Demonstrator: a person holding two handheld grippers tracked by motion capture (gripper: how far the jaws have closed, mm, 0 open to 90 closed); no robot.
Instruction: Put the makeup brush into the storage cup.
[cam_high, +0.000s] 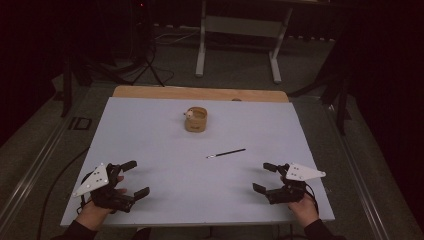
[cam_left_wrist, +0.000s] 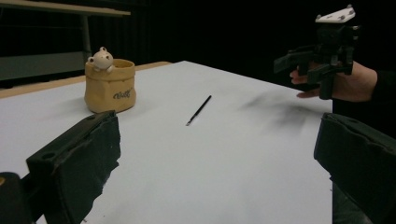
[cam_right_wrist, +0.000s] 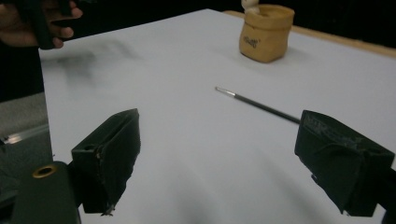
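Holding both the left gripper (cam_high: 131, 181) and the right gripper (cam_high: 264, 177) wide open and empty, you were best placed to approach the thin pen (cam_high: 226, 153), lying at 5 o'clock from the pot (cam_high: 196, 120), across its length, I judge.

Clutter on the board, placed off the claws

Tan sack-shaped pot (cam_high: 196, 120), small white figure (cam_high: 190, 113) on its rim, well ahead of both claws, roughly between them; thin black stick (cam_high: 226, 153) with pale tip flat on white sheet (cam_high: 150, 150), ahead of right claw (cam_high: 262, 177), nearer to it than to left claw (cam_high: 139, 177); wooden table edge (cam_high: 200, 93) beyond pot; white frame legs (cam_high: 201, 45) on floor further back.
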